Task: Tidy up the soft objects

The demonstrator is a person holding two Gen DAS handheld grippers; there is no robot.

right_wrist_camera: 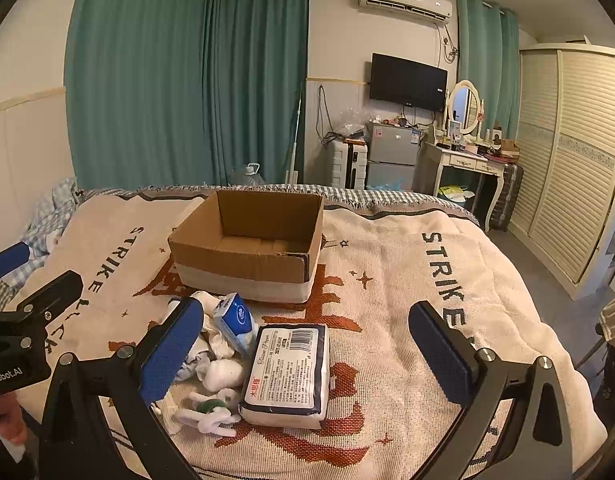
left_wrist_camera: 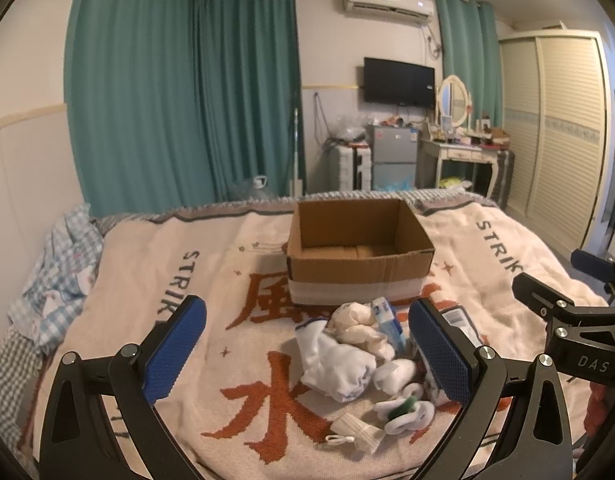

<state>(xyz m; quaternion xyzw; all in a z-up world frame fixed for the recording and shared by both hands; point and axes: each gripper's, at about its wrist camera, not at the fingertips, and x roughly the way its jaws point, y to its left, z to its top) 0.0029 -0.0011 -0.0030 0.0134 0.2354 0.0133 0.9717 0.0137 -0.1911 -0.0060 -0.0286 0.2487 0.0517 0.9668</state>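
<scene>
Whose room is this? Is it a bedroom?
Most likely a bedroom in someone's home. The grippers hover over a bed covered by a cream blanket, a louvered wardrobe stands on the right, and a dressing table with an oval mirror sits by the far wall.

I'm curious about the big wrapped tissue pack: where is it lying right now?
The tissue pack lies on the blanket, centre of the right wrist view, just right of the white socks and in front of the cardboard box.
</scene>
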